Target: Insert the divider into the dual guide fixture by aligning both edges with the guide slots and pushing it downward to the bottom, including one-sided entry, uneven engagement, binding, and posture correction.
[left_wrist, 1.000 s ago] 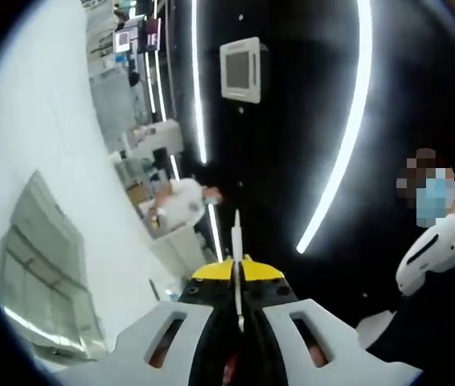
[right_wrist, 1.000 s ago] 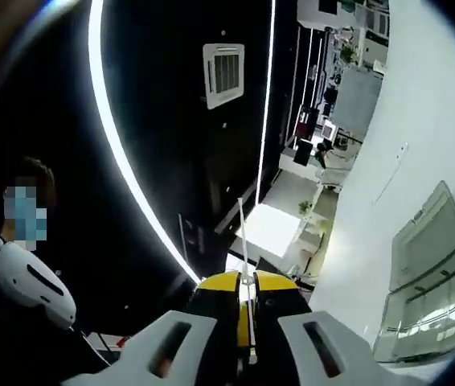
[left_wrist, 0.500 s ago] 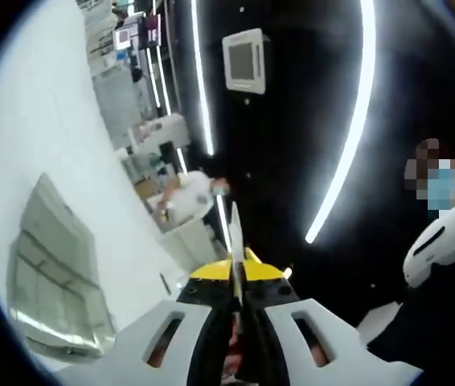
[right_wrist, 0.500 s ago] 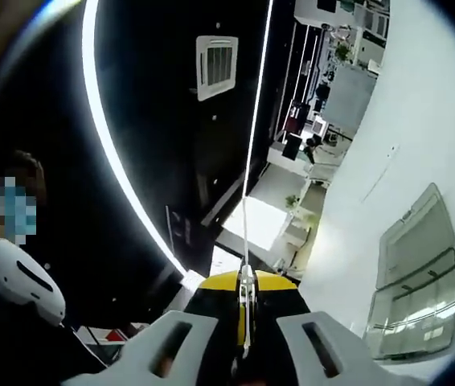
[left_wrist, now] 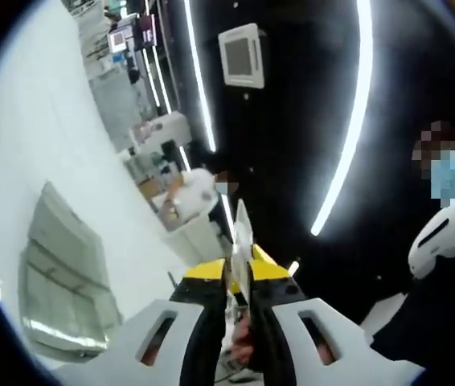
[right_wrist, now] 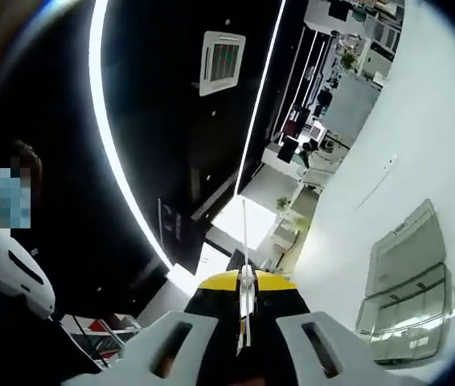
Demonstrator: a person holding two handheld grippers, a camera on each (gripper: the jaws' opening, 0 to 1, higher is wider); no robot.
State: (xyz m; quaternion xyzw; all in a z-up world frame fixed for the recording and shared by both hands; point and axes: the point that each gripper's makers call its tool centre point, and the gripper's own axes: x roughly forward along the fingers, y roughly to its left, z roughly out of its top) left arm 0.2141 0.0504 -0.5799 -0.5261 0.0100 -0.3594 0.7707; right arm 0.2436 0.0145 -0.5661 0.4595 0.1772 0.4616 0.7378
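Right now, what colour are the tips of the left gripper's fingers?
Yellow, on black fingers, pinching the thin white divider. Clearest in the left gripper view.

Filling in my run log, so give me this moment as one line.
left gripper: shut on divider | right gripper: shut on divider, seen edge-on | both views aimed at ceiling | fixture: not visible

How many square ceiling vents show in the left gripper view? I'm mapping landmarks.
1: a square ceiling vent on the dark ceiling, between two bright light strips, above the thin divider clamped in the left gripper. Others may lie out of frame.
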